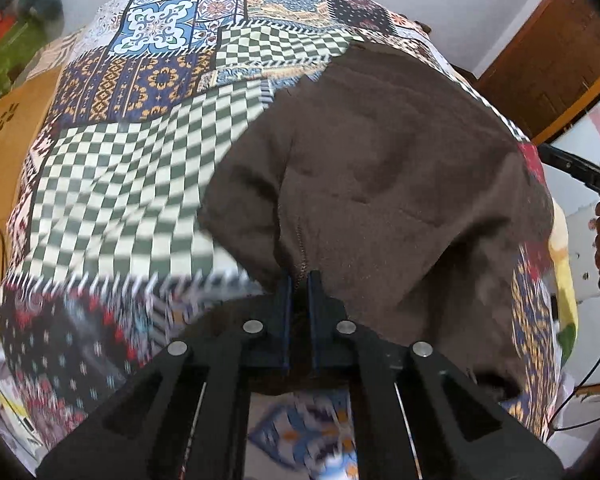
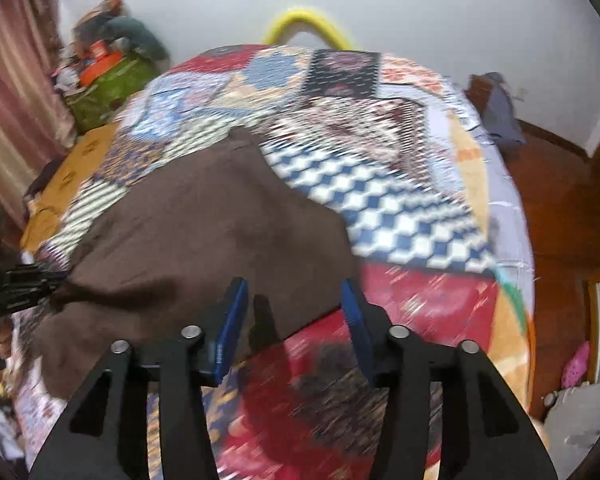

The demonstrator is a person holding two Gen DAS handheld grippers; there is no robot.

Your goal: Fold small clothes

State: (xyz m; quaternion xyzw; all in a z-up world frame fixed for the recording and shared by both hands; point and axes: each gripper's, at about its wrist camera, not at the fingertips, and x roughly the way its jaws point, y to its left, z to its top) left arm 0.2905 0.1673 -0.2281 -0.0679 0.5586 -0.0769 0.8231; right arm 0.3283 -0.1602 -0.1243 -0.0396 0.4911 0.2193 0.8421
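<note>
Through my left wrist camera, my left claw (image 1: 299,280) is pinched shut on the near hem of the brown garment (image 1: 380,176), which spreads away from it up the patchwork bedspread (image 1: 112,184). From the right wrist, my right claw (image 2: 294,300) stands half open, holding nothing, right at the garment's near edge; the cloth's long axis runs up-left, toward my left claw (image 2: 54,282) gripping its far corner.

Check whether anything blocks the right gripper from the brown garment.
Nothing visible does. The open right gripper hangs over the near edge of the brown fabric garment on the patchwork bedspread; the left gripper already pinches another edge.
</note>
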